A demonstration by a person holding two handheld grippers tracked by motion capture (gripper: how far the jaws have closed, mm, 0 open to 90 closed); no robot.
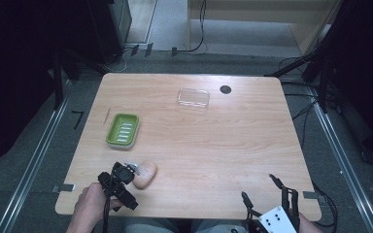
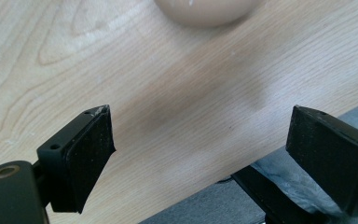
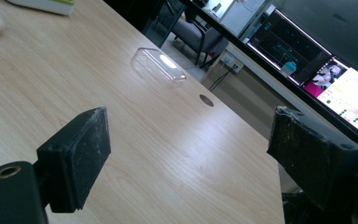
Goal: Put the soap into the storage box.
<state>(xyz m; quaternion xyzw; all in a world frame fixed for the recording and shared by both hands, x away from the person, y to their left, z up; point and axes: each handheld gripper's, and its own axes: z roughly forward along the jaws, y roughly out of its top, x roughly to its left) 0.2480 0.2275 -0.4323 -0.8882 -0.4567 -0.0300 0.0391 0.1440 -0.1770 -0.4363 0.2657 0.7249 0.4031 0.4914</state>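
Note:
A pale pink soap bar (image 1: 145,174) lies near the table's front left; its rounded edge shows at the top of the left gripper view (image 2: 207,9). My left gripper (image 1: 128,184) sits just beside and in front of it, open (image 2: 200,140), with bare wood between its jaws. A green soap dish (image 1: 122,129) stands farther back on the left, and a clear plastic lid (image 1: 193,98) lies toward the far side (image 3: 158,65). My right gripper (image 1: 260,188) hangs open at the front right edge (image 3: 189,140), holding nothing.
A round black hole (image 1: 225,89) is in the tabletop right of the lid. A thin stick (image 1: 107,116) lies left of the dish. The table's front edge (image 2: 242,168) runs under the left gripper's right jaw. Lit monitors (image 3: 326,74) stand beyond the table.

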